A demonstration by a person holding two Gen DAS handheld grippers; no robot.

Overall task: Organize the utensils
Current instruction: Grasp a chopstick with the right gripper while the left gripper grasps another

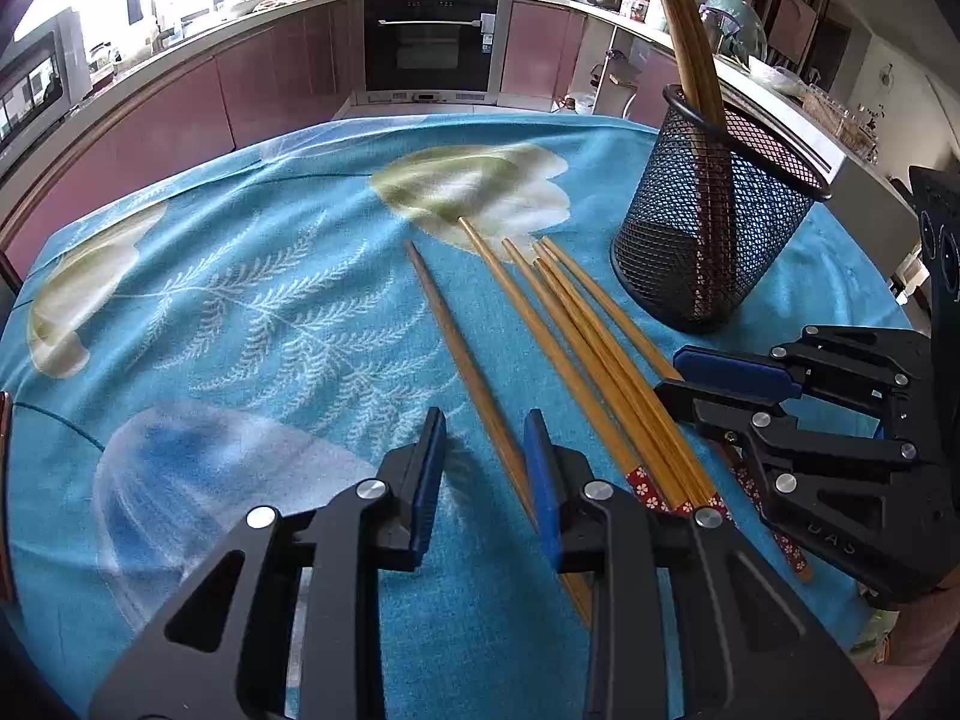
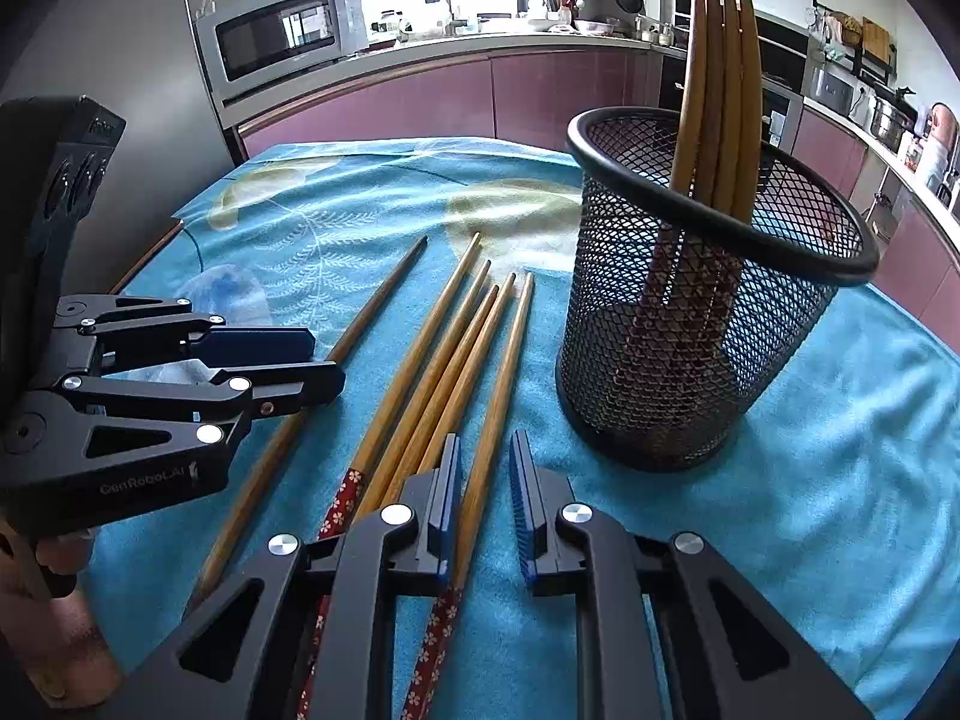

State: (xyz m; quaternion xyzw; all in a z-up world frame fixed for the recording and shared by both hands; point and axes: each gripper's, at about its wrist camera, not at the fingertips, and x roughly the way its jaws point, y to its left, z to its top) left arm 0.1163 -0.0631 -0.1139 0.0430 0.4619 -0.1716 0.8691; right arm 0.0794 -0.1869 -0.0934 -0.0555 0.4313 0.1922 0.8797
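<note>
Several wooden chopsticks (image 1: 576,336) (image 2: 444,360) lie side by side on the blue cloth, with red flowered ends towards me. A darker single chopstick (image 1: 450,330) (image 2: 360,324) lies to their left. It runs between the jaws of my left gripper (image 1: 485,462) (image 2: 324,360), close to the right pad, and the left pad stands clear of it. My right gripper (image 2: 485,480) (image 1: 678,372) straddles the rightmost chopstick, with a thin gap at the right pad. A black mesh holder (image 1: 708,240) (image 2: 690,348) stands at the right, and several chopsticks (image 1: 684,30) (image 2: 720,60) stand upright in it.
The blue leaf-patterned tablecloth (image 1: 240,300) covers a round table whose far edge faces the kitchen cabinets and an oven (image 1: 429,42). A microwave (image 2: 276,36) sits on the counter behind. A person's hand (image 2: 60,630) holds the left gripper.
</note>
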